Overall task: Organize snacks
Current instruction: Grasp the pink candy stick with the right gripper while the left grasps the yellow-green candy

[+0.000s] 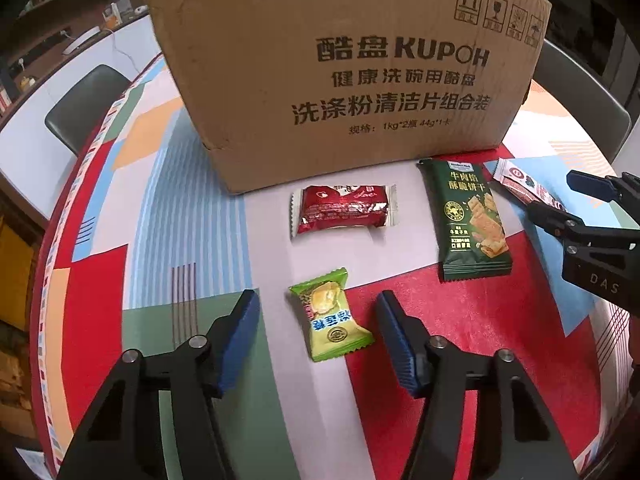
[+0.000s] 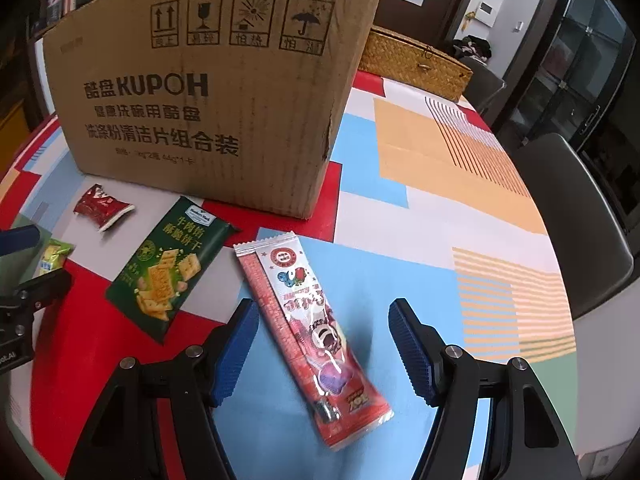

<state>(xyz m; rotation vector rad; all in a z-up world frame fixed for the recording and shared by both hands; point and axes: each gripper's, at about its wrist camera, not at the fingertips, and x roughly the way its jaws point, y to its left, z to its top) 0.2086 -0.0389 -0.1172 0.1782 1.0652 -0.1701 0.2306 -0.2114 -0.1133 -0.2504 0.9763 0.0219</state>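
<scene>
Four snack packets (image 1: 343, 209) before one cardboard box (image 1: 344, 68), contents unseen.

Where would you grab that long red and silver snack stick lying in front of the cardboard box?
Probably across the middle of the long red snack stick, from above. It lies flat on the tablecloth and is narrow, so the open right gripper straddling it can close on its two long edges.
</scene>
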